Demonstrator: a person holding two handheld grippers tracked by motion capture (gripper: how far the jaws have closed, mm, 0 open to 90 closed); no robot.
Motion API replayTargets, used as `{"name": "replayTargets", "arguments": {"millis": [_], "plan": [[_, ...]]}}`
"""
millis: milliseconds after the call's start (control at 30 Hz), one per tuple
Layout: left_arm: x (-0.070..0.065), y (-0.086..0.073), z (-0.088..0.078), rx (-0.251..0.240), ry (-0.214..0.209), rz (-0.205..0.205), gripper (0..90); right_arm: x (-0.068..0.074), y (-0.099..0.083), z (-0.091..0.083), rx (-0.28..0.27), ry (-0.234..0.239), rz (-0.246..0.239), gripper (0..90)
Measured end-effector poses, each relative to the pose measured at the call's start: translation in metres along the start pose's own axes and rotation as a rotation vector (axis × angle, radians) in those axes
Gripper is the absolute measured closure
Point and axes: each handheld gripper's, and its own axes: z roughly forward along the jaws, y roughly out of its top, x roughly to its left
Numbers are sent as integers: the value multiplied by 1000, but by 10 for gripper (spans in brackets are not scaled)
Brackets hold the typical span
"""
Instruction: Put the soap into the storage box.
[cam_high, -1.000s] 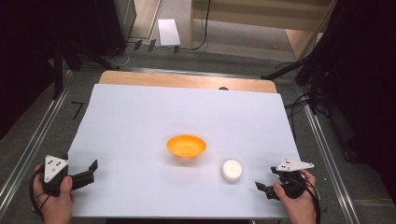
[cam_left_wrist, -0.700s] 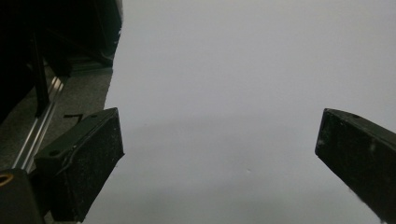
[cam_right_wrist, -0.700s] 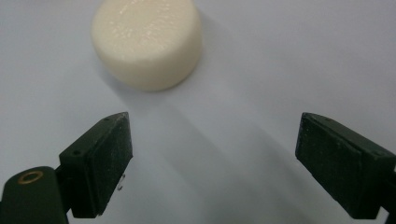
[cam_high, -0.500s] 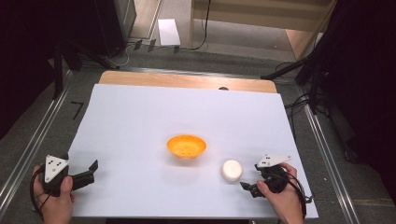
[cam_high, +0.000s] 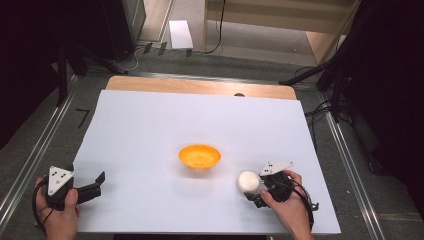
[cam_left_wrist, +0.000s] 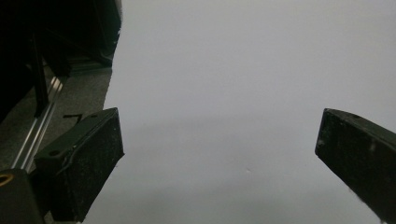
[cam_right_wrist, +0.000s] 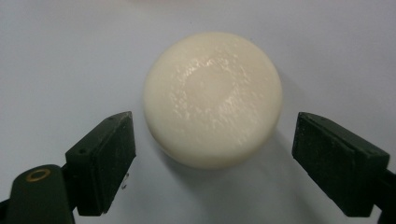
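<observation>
High view shows the right gripper (cam_high: 253, 192) low over the white table (cam_high: 150, 130), angled left at a cream, domed round piece (cam_high: 248, 182) lying near the front edge, right of the orange bowl (cam_high: 200, 156). Its jaws have just been closing, flanking the piece without touching. The left gripper (cam_high: 97, 183) rests released at the front left corner.

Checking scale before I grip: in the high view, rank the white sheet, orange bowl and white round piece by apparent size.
1. white sheet
2. orange bowl
3. white round piece, clearly smallest though nearest the camera.
</observation>
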Motion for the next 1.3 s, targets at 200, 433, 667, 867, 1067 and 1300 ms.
{"name": "replayTargets", "arguments": {"millis": [200, 433, 667, 867, 1067, 1300], "plan": [[-1, 0, 0, 5, 1, 4, 11, 3, 6, 7, 11, -12, -9, 166], [-1, 0, 1, 9, -3, 6, 11, 7, 14, 17, 11, -45, -29, 219], [0, 0, 1, 10, -7, 5, 11, 6, 16, 19, 22, -61, -11, 251], [0, 0, 1, 11, -6, 4, 11, 5, 19, 18, 13, -52, -14, 252], [0, 0, 1, 11, -7, 4, 11, 6, 26, 16, 6, -45, -20, 252], [0, 0, 1, 10, -9, 3, 11, 6, 35, 13, 3, -30, -25, 253]]}}
